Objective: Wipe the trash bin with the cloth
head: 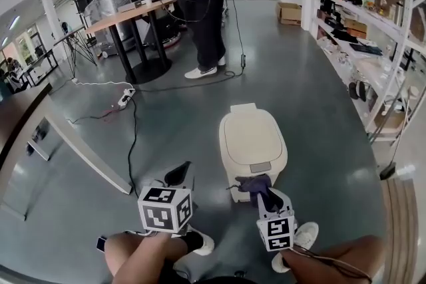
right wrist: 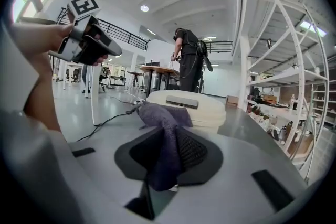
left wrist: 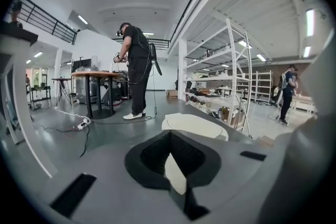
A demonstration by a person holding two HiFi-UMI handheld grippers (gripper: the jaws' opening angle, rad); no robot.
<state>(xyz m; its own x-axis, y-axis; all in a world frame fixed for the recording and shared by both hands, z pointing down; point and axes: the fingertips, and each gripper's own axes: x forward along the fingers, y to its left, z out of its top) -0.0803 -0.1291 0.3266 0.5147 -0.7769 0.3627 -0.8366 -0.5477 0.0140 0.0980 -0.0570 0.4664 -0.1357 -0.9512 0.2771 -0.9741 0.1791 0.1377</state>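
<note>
- Two grippers show at the bottom of the head view, both low over the grey floor (head: 319, 96).
- The right gripper (head: 261, 189) has its jaws closed on a purple cloth (head: 250, 181). In the right gripper view the cloth is pinched between the dark pads and its free part hangs forward from them.
- The trash bin (head: 251, 140) is cream coloured and stands on the floor directly in front of the right gripper, with its lid down.
- The free end of the cloth reaches the near front side of the bin, just under the lid edge.
- The left gripper (head: 178, 174) is to the left of the bin and apart from it. Its jaws are together and nothing is between them.
- In the right gripper view the left gripper is raised at the upper left, held by a hand (right wrist: 39, 39).
- Further back another person (head: 200, 3) stands at a round table (head: 130, 13).
- A white power strip (head: 125, 98) lies on the floor near that table, with cables running from it.
- White shelves (head: 373, 30) with many small things fill the right side.
</note>
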